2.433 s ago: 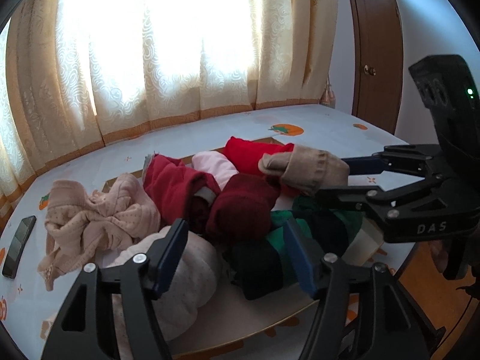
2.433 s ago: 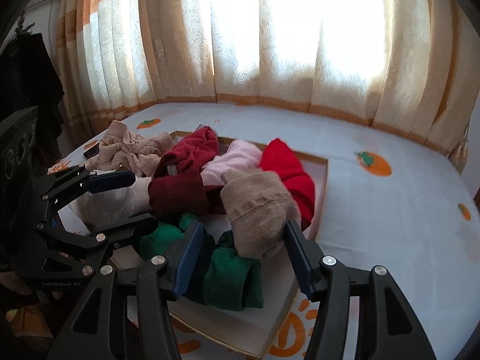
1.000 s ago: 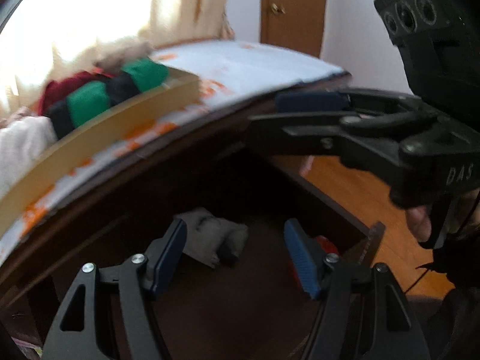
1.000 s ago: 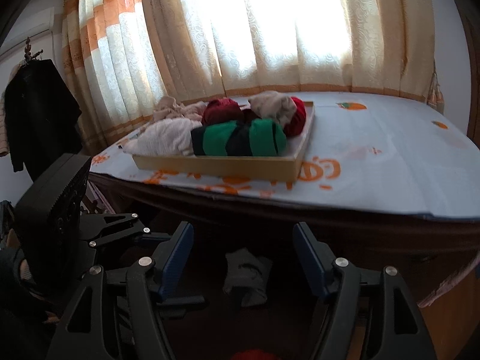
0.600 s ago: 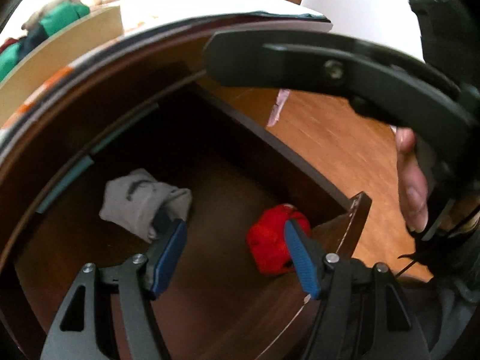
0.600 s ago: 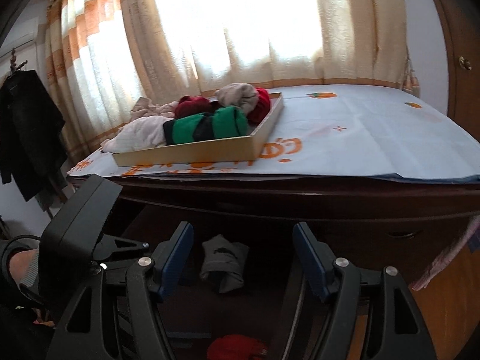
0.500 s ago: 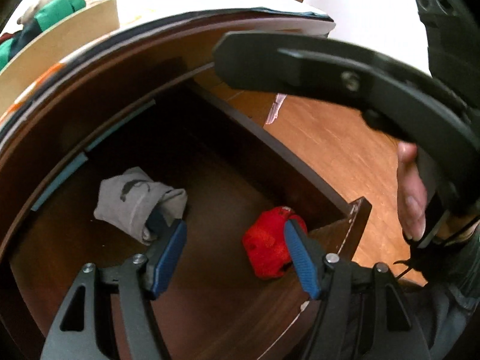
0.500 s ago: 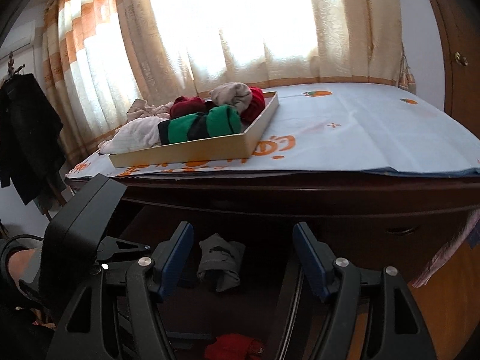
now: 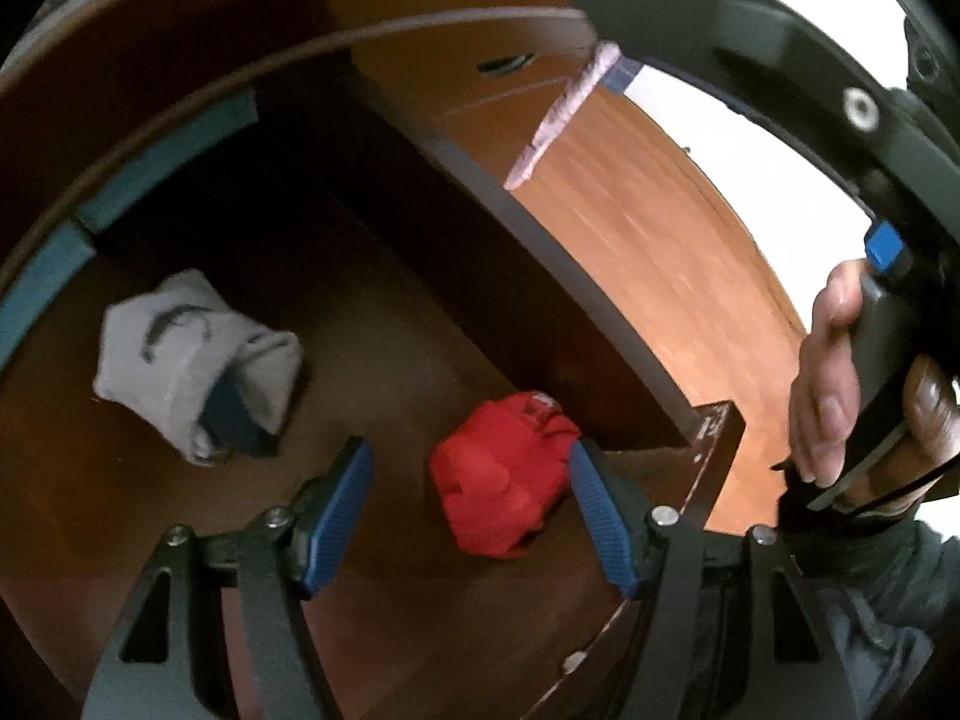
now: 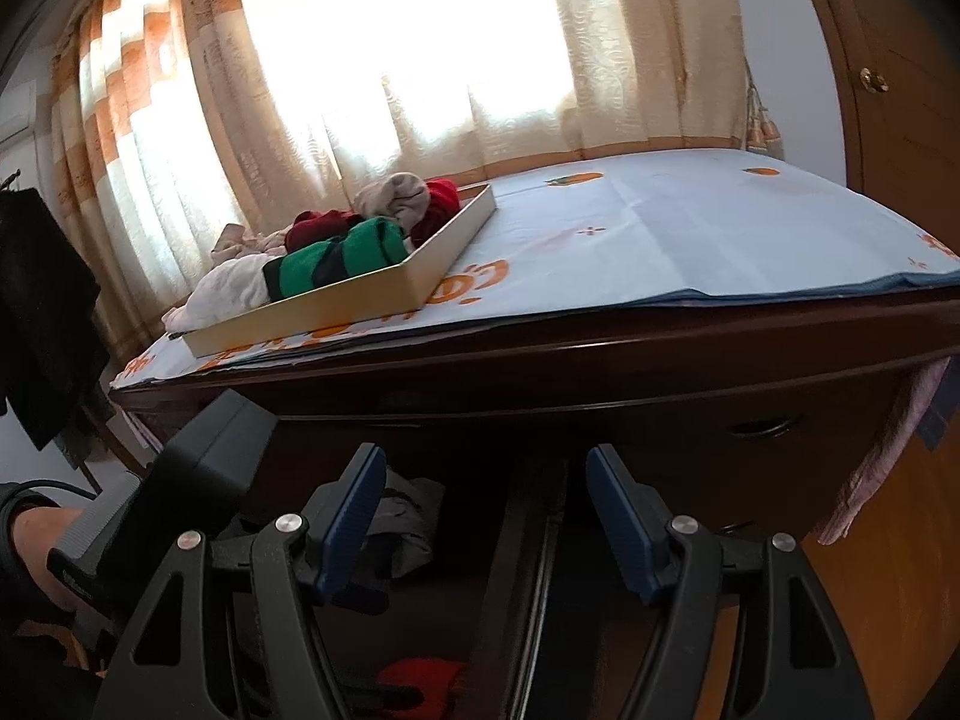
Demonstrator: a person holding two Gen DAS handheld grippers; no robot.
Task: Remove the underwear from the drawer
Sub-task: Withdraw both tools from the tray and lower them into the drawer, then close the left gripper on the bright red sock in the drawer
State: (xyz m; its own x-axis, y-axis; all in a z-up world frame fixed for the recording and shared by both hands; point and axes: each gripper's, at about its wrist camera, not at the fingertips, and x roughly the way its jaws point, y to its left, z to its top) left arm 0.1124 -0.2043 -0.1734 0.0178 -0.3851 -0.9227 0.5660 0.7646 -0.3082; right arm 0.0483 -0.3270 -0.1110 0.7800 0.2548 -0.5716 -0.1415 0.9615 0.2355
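The dark wooden drawer (image 9: 540,276) is pulled out. In it lie a folded red underwear (image 9: 501,489) and a rolled grey one (image 9: 192,360). My left gripper (image 9: 471,510) is open and reaches down into the drawer, its fingers on either side of the red piece without touching it. My right gripper (image 10: 486,510) is open and empty, held in front of the drawer. The right wrist view also shows the grey piece (image 10: 405,516) and the red piece (image 10: 420,684) below.
A shallow tray (image 10: 360,300) with several rolled clothes sits on the cloth-covered dresser top (image 10: 690,228). A pink cloth (image 10: 870,480) hangs at the dresser's right front. Curtains hang behind and a wooden door (image 10: 888,90) stands at the right.
Both grippers left the tray on top and came down to the open drawer. My left gripper has moved deeper in and closer over the red underwear.
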